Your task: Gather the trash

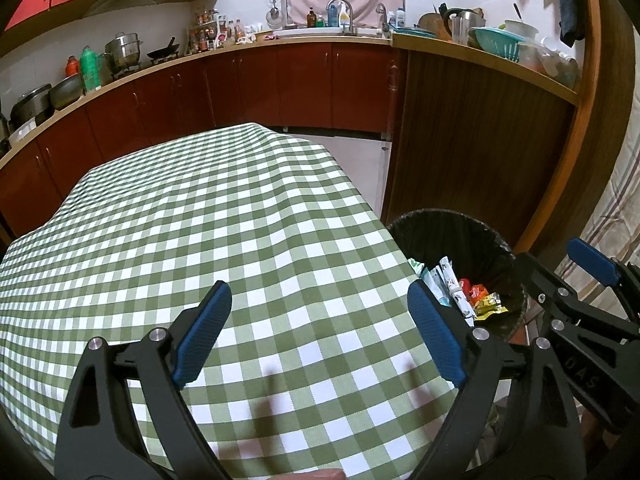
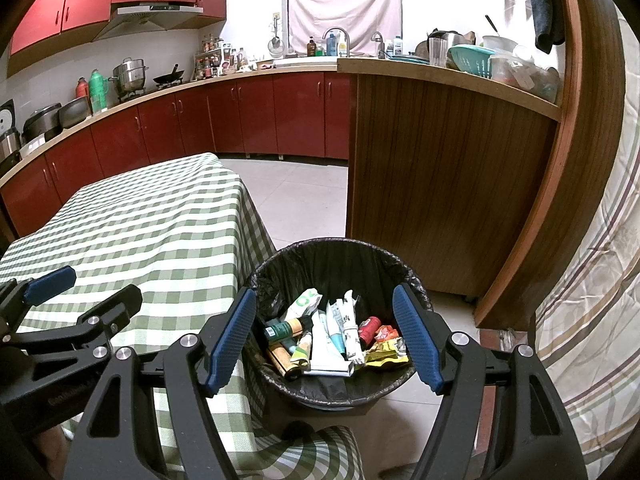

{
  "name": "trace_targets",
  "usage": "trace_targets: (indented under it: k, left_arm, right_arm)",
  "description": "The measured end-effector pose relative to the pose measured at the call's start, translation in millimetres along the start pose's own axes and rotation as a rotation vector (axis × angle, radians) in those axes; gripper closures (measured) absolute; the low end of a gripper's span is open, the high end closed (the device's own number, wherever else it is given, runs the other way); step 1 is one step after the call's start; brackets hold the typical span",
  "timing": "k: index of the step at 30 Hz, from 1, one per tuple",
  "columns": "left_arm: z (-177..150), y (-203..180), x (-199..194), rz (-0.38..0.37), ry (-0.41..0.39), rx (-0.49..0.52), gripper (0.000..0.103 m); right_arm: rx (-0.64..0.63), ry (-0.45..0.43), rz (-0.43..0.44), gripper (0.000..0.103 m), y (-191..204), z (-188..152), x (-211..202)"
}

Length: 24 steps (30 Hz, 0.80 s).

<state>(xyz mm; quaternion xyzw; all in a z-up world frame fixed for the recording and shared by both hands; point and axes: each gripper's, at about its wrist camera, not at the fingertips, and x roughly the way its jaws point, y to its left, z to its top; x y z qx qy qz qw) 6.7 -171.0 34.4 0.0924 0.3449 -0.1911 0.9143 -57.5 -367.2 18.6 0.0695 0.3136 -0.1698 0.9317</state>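
While both claws hang apart and empty, left claw (image 1: 320,332) over the bare checked desk (image 1: 200,220), right claw (image 2: 326,340) above the filled bin (image 2: 416,280), collecting looks finished; next comes withdrawing.

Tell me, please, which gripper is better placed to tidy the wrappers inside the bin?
Probably the right gripper: its open, empty jaws frame the bin and its wrappers. The left gripper hangs open over the checked tablecloth.

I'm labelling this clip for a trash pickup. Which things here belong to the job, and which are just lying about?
Job:
bin, black-lined
trash inside it
checked table
left claw, right claw, both open

Lying about:
steel pot
wok
green flask
teal basket
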Motion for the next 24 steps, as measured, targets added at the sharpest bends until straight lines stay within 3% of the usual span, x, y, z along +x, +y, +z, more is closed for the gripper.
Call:
trace_targets:
  k: [11,24]
  left_arm:
    - [-0.6,2.0,2.4,-0.012,0.012,-0.009,0.012]
    - [1.0,27.3,3.7,0.03,0.03,-0.052,0.009]
  right_arm:
    - [-0.006,0.002,0.0,0.034,2.7,-1.4,-0.5]
    - [-0.026,0.006,0.016,0.031,7.8,-1.6,4.0]
